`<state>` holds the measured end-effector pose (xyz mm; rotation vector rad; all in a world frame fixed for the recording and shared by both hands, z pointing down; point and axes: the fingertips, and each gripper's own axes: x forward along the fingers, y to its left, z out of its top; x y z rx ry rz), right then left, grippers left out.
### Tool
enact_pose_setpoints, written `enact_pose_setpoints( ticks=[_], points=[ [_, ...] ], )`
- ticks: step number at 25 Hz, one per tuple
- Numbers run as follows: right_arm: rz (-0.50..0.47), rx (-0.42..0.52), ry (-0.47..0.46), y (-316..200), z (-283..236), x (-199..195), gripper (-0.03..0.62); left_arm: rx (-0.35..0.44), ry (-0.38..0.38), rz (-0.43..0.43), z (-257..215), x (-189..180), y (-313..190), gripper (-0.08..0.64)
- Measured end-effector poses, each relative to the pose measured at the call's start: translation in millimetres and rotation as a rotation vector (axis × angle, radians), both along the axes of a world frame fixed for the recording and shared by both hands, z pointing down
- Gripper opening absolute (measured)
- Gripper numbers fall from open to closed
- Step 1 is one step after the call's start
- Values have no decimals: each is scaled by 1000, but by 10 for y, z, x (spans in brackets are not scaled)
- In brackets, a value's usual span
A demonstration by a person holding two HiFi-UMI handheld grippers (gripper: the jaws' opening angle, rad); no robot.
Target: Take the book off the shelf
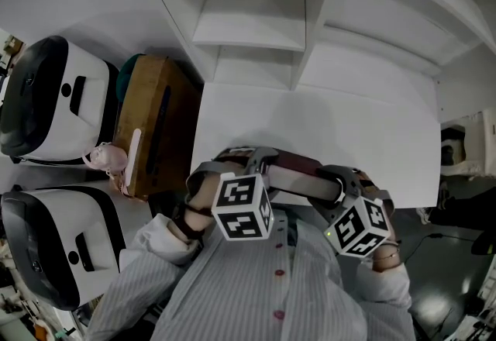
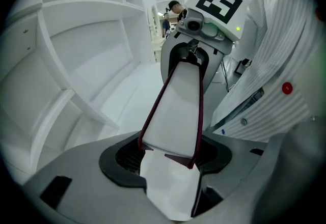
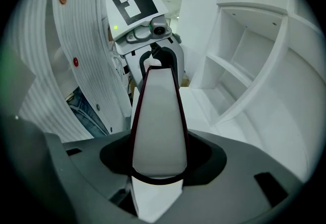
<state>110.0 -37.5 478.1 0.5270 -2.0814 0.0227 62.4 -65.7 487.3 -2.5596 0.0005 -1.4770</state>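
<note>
- Book (image 1: pixel 298 175) held clear of the shelf (image 1: pixel 256 29) — left hand-held gripper (image 2: pixel 170 159) and right hand-held gripper (image 3: pixel 155 179) each clamp one end.
- If we pull apart, an end could slip and fall.

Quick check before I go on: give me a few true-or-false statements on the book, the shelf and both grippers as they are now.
1. The left gripper and the right gripper each grip an end of the book. True.
2. The book stands on the shelf. False: it is off the shelf, held close to the person's shirt.
3. The right gripper is empty. False: it is shut on the book.
4. In the head view, a brown box sits left of the white table. True.
</note>
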Motion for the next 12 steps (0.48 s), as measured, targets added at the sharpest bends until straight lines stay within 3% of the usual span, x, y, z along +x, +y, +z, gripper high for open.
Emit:
enact_pose_setpoints(
  ticks=[12],
  points=[
    [-2, -41, -2, -21, 108, -20, 225, -33, -10, -1, 108, -22, -23, 272]
  ],
)
